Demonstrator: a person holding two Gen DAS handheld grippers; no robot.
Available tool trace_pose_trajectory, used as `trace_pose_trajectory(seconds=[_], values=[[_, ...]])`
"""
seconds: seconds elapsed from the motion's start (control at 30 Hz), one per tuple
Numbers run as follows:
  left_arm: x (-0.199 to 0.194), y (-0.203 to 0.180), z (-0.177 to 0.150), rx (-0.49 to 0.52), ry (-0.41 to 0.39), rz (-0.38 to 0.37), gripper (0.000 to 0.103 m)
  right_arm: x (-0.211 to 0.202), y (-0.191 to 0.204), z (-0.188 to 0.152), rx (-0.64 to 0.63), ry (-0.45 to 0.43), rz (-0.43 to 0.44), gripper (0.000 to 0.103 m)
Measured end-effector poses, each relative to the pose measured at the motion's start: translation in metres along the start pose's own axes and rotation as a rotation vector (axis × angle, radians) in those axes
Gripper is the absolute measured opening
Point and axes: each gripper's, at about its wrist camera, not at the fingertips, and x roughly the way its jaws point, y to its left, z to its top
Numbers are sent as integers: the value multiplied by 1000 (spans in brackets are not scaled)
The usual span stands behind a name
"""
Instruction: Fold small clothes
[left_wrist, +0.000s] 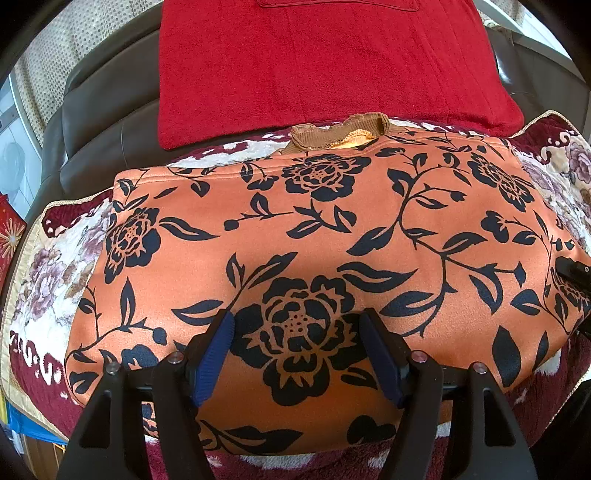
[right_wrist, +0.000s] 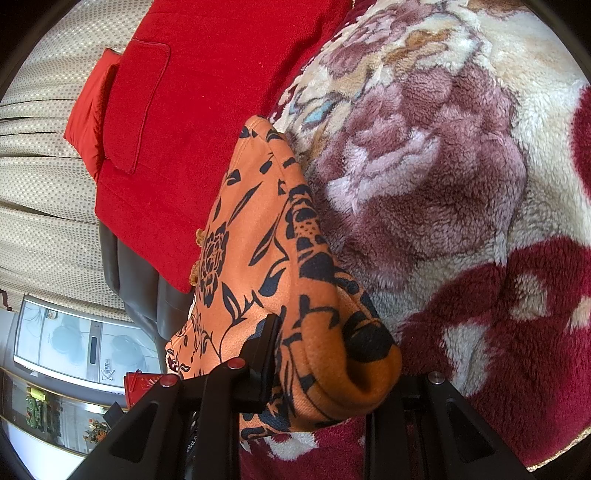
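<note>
Left gripper (left_wrist: 297, 354) wide, nothing between fingers, hangs over near edge of orange flowery top (left_wrist: 314, 236). Top lies flat on fluffy blanket (left_wrist: 48, 280), already folded into block, brown collar (left_wrist: 340, 134) at far side. Red cloth (left_wrist: 332, 66) behind. Right gripper (right_wrist: 321, 373) narrow, pinching right end of top. Looks like one more fold left.
</note>
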Motion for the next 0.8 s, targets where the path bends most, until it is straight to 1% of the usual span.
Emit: trace_pose_trajectory(seconds=[0.37, 0.5, 0.53, 0.57, 0.67, 0.73, 0.8], values=[[1, 0, 0, -1, 1, -2, 71, 0, 0, 0, 1, 1, 1, 27], [-2, 5, 4, -3, 7, -22, 71, 0, 0, 0, 1, 1, -1, 27], [-4, 9, 7, -13, 4, -29, 71, 0, 0, 0, 0, 2, -3, 25], [-8, 15, 9, -28, -4, -28, 71, 0, 1, 0, -1, 2, -5, 25], [-20, 43, 11, -85, -34, -24, 71, -1, 9, 0, -14, 2, -14, 19], [-31, 73, 8, -136, -59, -3, 71, -2, 21, 1, -38, -2, -23, 14], [-41, 108, 2, -201, -85, 22, 71, -7, 36, 2, -76, -20, -32, 12]])
